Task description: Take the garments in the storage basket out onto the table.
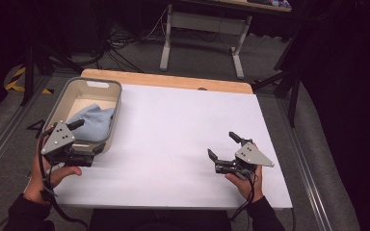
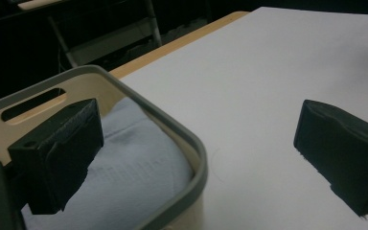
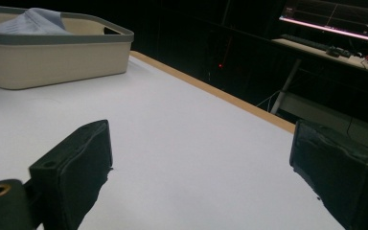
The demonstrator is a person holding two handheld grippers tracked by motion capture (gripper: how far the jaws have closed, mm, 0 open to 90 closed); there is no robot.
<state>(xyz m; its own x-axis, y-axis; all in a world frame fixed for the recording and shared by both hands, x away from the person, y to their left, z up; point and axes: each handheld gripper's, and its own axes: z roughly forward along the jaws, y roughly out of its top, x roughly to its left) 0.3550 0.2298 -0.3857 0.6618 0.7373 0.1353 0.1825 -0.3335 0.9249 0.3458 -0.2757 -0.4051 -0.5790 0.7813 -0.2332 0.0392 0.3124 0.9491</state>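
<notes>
From the high view, a beige bin (image 1: 107,91) sits at the far left of the white worktop (image 1: 173,130), and a light blue cloth (image 1: 95,121) lies inside it. The left gripper (image 1: 87,137) hangs over the bin's near edge with its jaws wide apart. The right gripper (image 1: 224,144) is near the right side, wide too, holding nothing. In the left gripper view, one jaw is over the cloth (image 2: 134,167) and the other is over the worktop (image 2: 249,86), with the bin's rim (image 2: 172,127) between them. In the right gripper view, the bin (image 3: 52,60) is far off on the left.
</notes>
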